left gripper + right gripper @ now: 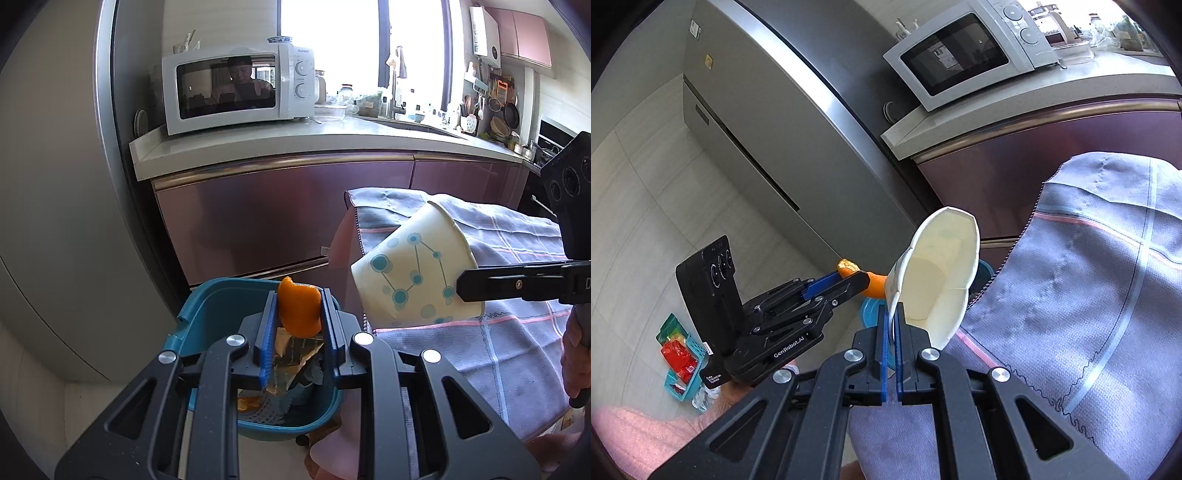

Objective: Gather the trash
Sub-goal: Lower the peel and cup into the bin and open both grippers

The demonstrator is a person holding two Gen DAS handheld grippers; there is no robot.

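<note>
Left claw [298,314] level over bin [218,306] — peel [299,310] pinched.

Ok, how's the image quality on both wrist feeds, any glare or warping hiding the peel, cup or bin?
Left wrist: windows blown out white, microwave door mirrors the room, yet orange peel, paper cup and teal bin are sharp. Right wrist: strong fisheye bending of the fridge, even light; the cup hides most of the bin.

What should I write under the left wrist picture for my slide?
Left gripper holds orange peel over the teal bin; right gripper grips a paper cup.
</note>
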